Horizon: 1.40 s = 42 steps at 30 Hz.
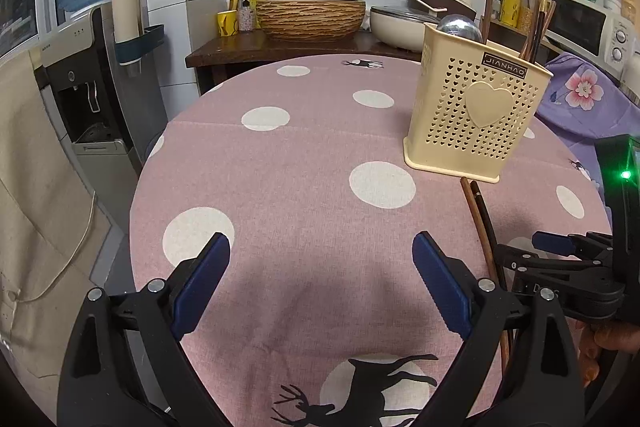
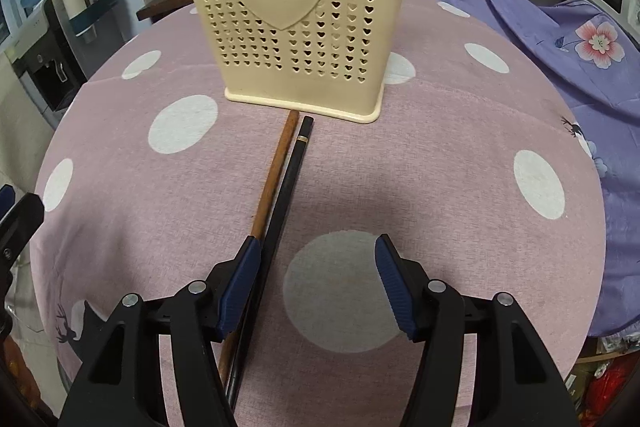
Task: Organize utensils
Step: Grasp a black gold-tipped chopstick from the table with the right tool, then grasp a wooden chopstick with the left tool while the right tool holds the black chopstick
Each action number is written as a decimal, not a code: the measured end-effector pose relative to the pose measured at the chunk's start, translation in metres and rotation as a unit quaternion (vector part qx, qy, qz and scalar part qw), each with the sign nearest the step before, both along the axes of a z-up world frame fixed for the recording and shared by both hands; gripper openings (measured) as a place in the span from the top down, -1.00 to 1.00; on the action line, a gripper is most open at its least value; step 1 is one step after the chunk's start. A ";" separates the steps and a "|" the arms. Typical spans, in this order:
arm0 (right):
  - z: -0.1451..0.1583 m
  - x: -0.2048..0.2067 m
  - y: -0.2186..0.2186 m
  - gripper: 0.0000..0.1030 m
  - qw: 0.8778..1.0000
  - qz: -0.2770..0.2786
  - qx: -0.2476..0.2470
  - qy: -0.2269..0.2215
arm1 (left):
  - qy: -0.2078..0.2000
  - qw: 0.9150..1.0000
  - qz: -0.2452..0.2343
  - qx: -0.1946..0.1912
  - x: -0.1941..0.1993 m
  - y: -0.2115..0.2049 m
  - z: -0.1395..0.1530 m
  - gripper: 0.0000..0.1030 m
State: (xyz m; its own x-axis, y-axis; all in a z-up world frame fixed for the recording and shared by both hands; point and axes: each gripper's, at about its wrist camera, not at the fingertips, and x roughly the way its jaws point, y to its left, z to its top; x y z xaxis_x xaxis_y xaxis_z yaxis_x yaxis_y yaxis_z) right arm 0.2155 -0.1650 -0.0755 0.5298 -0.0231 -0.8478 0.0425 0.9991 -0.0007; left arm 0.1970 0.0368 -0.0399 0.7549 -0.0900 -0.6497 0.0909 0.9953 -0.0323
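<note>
A cream perforated utensil holder point(image 1: 476, 107) with a heart on its front stands on the pink dotted tablecloth point(image 1: 312, 155); a metal spoon point(image 1: 460, 26) and several chopsticks point(image 1: 538, 27) stick out of it. It fills the top of the right wrist view point(image 2: 300, 15). A brown chopstick point(image 2: 276, 167) and a black chopstick point(image 2: 290, 179) lie side by side in front of it, running under my right gripper's left finger point(image 2: 240, 287). My right gripper point(image 2: 318, 283) is open and low over them. My left gripper point(image 1: 320, 283) is open and empty over bare cloth; the right gripper point(image 1: 560, 267) shows at its right.
A water dispenser point(image 1: 92, 99) stands left of the table. Behind are a wooden counter with a basin point(image 1: 310, 19), a rice cooker point(image 1: 404, 23) and a microwave point(image 1: 588, 23). A purple floral cloth point(image 2: 560, 39) lies to the right.
</note>
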 end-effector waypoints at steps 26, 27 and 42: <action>0.005 0.049 -0.029 0.84 0.994 -0.033 0.103 0.035 | 0.026 0.998 -0.058 0.010 0.009 -0.036 -0.010 -0.76; 0.006 0.047 -0.034 0.84 0.993 -0.035 0.105 0.035 | 0.028 0.997 -0.065 0.009 0.010 -0.040 -0.010 -0.74; 0.030 0.007 -0.092 0.84 0.986 -0.069 0.147 -0.022 | 0.113 0.981 -0.155 -0.024 0.064 -0.125 -0.036 -0.02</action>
State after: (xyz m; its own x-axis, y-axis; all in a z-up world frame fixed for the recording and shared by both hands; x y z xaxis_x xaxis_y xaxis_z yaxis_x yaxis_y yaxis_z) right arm 0.2228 -0.2571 -0.0456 0.5760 0.1455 -0.8044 0.1717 0.9405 0.2931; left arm 0.2613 -0.0881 -0.0756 0.5235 -0.3265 -0.7869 0.3741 0.9179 -0.1320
